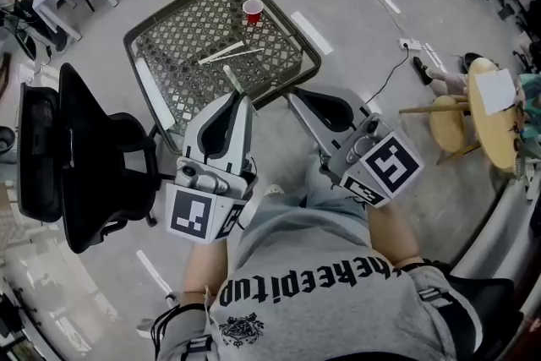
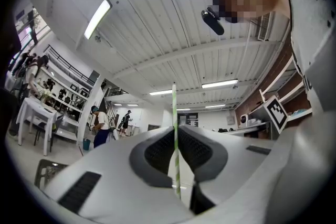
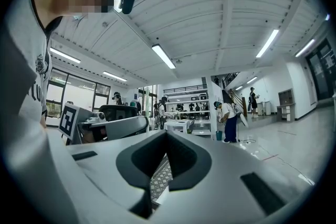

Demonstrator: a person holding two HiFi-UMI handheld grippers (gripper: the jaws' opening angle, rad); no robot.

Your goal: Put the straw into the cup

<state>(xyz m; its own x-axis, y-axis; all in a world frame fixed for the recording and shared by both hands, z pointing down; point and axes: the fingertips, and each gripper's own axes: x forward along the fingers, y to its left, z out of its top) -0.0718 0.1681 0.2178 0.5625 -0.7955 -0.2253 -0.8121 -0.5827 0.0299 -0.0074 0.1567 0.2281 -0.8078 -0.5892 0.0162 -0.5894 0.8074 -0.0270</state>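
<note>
Progress looks about half. The left gripper (image 1: 239, 97) has its jaws pressed onto a thin green-and-white straw (image 2: 174, 107), which runs between them and sticks out past the tips, over the near edge of the mesh table (image 1: 182, 30). The red cup (image 1: 252, 10) stands upright near the far edge of this table, well apart from the straw end, and no straw stands in it. 2 more pale straws (image 1: 221, 53) lie on the mesh between the cup and the grippers. The right gripper (image 1: 292, 95) has its jaws brought together on nothing. What is left, in my judgement: carry the held straw to the cup, aim its end over the opening and release it there.
</note>
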